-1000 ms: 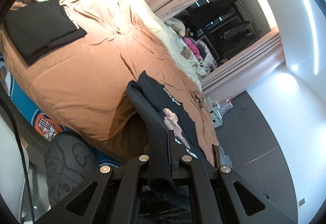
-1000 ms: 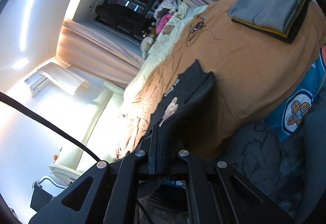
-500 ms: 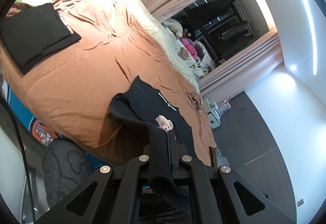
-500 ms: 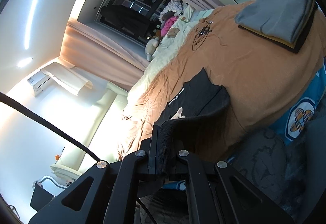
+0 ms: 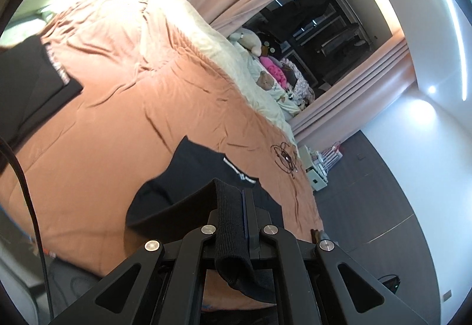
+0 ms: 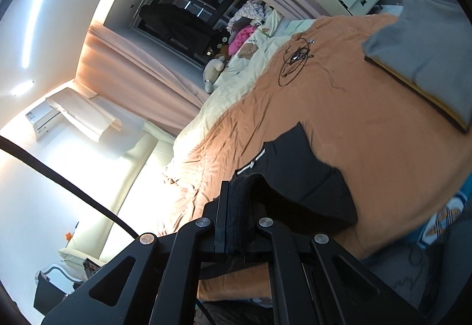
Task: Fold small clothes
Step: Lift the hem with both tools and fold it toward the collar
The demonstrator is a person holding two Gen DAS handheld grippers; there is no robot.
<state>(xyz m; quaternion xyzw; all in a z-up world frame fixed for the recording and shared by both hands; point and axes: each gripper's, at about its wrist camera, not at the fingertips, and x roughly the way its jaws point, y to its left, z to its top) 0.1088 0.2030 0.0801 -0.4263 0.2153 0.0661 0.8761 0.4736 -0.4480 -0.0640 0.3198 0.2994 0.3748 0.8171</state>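
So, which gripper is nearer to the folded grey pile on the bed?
Right. The right gripper, shut on the black garment, has the grey pile in its view on its own side. The left gripper view does not show it.

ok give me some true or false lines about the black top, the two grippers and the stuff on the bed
1. The left gripper is shut on the ribbed hem of the black top. True.
2. The right gripper is open and holds nothing. False: it too is shut on the top's ribbed hem.
3. The black top hangs wholly clear of the orange cover. False: its collar end lies on the cover.
4. A grey folded pile sits on the bed in the right wrist view. True.
5. A coiled dark cable lies on the cover. True.
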